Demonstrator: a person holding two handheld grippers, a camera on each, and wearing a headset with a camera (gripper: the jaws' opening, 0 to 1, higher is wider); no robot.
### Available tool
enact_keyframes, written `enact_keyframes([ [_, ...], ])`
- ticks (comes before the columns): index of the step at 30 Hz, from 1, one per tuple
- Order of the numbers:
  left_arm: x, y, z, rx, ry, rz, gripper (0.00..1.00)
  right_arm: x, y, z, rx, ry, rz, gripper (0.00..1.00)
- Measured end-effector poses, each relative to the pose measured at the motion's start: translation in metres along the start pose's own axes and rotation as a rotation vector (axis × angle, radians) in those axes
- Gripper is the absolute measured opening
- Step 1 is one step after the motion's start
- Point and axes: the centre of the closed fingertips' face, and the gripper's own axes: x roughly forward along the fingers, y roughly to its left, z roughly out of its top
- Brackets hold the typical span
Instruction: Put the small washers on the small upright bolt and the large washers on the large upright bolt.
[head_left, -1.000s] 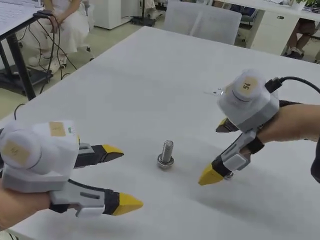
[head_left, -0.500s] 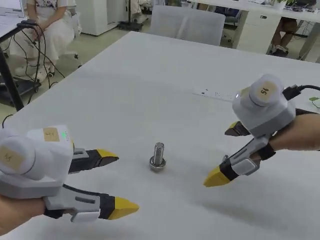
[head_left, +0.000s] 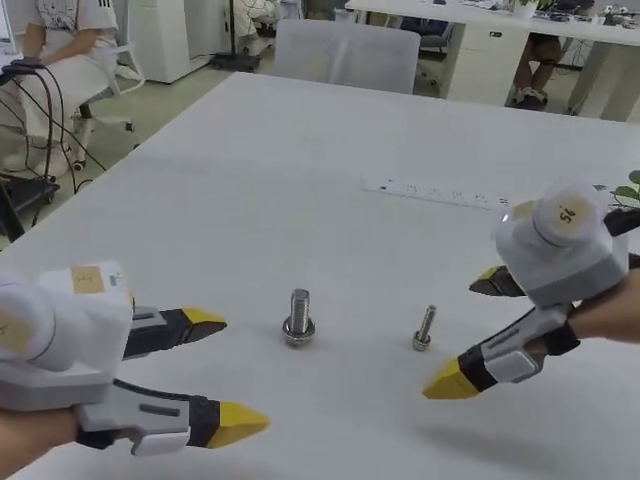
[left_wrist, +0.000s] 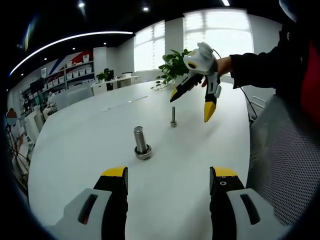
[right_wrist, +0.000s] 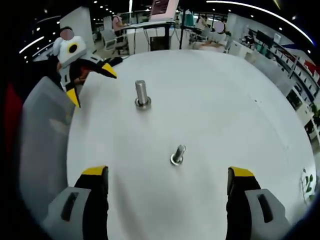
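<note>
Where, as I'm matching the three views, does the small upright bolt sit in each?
Head view: small bolt right of centre, between the large bolt and the right gripper.
Left gripper view: small bolt above centre, beyond the large bolt, just below the right gripper in the picture.
Right gripper view: small bolt near centre, nearer than the large bolt.
Shared landmark: the large bolt.

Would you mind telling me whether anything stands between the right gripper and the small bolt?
Nothing visible does. The right gripper, jaws open, hangs just beside the small bolt, with bare table between them. The large bolt stands farther off, toward the left gripper.
</note>
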Motion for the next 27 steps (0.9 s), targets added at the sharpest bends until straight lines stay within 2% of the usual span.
enact_keyframes([
  [9, 0.001, -0.002, 0.004, 0.004, -0.002, -0.009, 0.66, -0.015, 0.012, -0.012, 0.036, -0.056, -0.04, 1.0],
  [16, 0.0, -0.005, 0.005, 0.005, -0.002, -0.014, 0.66, -0.025, 0.027, -0.021, 0.064, -0.104, -0.061, 1.0],
  [22, -0.003, -0.01, 0.006, 0.005, -0.002, -0.019, 0.66, -0.03, 0.042, -0.02, 0.062, -0.161, -0.079, 1.0],
  [27, -0.007, -0.014, 0.004, -0.004, -0.005, -0.02, 0.67, -0.029, 0.054, -0.022, 0.062, -0.18, -0.076, 1.0],
])
